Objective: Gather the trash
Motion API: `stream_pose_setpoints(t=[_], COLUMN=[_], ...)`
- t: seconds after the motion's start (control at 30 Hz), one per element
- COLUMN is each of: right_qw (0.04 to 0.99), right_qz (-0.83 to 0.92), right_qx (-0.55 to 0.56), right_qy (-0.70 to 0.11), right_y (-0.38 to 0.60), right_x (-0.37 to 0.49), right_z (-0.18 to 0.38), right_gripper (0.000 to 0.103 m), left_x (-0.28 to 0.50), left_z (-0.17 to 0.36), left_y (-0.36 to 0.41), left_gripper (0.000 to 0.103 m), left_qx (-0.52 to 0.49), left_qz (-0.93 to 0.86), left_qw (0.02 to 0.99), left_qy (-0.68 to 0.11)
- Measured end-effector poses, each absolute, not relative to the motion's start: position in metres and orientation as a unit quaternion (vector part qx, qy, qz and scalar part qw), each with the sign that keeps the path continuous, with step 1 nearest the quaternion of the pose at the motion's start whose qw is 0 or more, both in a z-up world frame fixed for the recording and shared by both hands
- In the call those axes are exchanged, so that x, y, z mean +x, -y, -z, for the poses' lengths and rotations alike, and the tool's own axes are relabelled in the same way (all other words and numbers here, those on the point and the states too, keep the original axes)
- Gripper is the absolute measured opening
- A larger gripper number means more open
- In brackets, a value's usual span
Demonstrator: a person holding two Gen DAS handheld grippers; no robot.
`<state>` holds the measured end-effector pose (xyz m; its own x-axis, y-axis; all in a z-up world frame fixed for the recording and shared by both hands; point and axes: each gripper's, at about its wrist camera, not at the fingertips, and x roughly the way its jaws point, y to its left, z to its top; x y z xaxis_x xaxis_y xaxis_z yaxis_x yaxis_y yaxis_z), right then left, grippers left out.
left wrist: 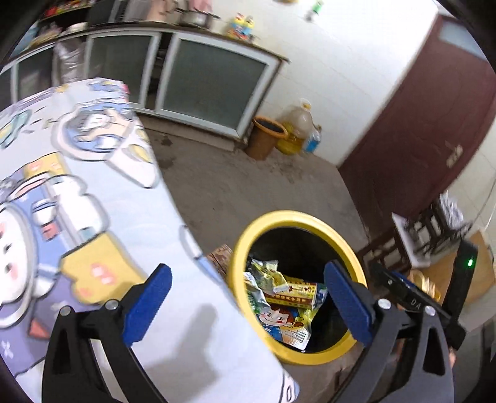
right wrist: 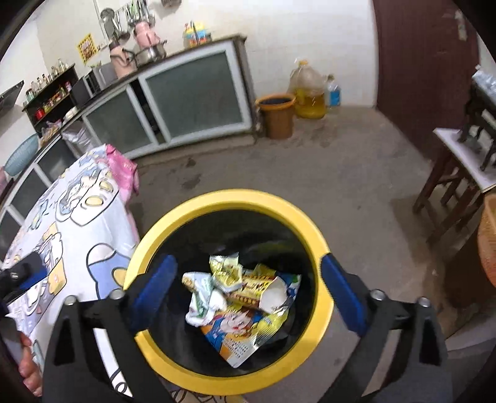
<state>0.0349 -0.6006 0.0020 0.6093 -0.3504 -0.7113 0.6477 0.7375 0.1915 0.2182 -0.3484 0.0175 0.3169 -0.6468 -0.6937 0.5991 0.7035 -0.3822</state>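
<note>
Both claws stand wide apart and empty: the right claw [right wrist: 248, 294] hangs over the yellow-rimmed bin [right wrist: 297, 210], the left claw [left wrist: 248, 305] straddles its rim beside the cartoon-print counter [left wrist: 93, 217]. Crumpled snack wrappers [right wrist: 241, 297] (the trash) lie inside the bin.

Home kitchen: counter [right wrist: 198, 52] with sliding-door cabinets [right wrist: 192, 99], pot [right wrist: 150, 52], microwave [right wrist: 93, 81], hanging utensils [right wrist: 130, 17], oil jug [right wrist: 308, 93].

The bin [right wrist: 322, 248] has a yellow rim and black inside; its wrappers [right wrist: 245, 307] are yellow, green, white and blue with a cartoon face. The table [left wrist: 173, 235] cloth is white with blue-and-yellow cartoons. Tool pads [right wrist: 341, 294] are blue.
</note>
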Motion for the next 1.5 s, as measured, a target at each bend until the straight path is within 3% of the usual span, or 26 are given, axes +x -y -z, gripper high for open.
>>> stream_pose_setpoints(t=[0.17,0.3,0.53,0.83,1.13,1.5], right_qw=[0.880,0.898,0.933,0.950,0.964,0.972], right_qz=[0.326,0.325,0.323,0.291,0.242,0.197], right_qx=[0.179,0.163,0.093,0.068,0.032,0.015], right_qy=[-0.295,-0.247,-0.131,-0.088,-0.105,-0.126], right_y=[0.575,0.548,0.477,0.406,0.338,0.301], right_x=[0.026,0.018,-0.003,-0.018,-0.016,0.002], right_z=[-0.020,-0.044,-0.102,-0.125,-0.079,-0.049], right_gripper=[0.095,0.095,0.095,0.095,0.095,0.095], left_x=[0.211,0.193,0.165,0.104,0.067,0.054], left_z=[-0.041,-0.070,-0.118,-0.139,-0.081,-0.037], left_y=[0.291,0.244,0.172,0.108,0.034,0.009], left_gripper=[0.095,0.095,0.095,0.095,0.095,0.095], left_qx=[-0.021,-0.018,-0.019,0.010,-0.058,-0.076], left_qz=[0.319,0.301,0.224,0.061,0.017,-0.054], left_qw=[0.858,0.896,0.938,0.986,0.981,0.963], left_qy=[-0.402,-0.326,-0.263,-0.153,-0.184,-0.253])
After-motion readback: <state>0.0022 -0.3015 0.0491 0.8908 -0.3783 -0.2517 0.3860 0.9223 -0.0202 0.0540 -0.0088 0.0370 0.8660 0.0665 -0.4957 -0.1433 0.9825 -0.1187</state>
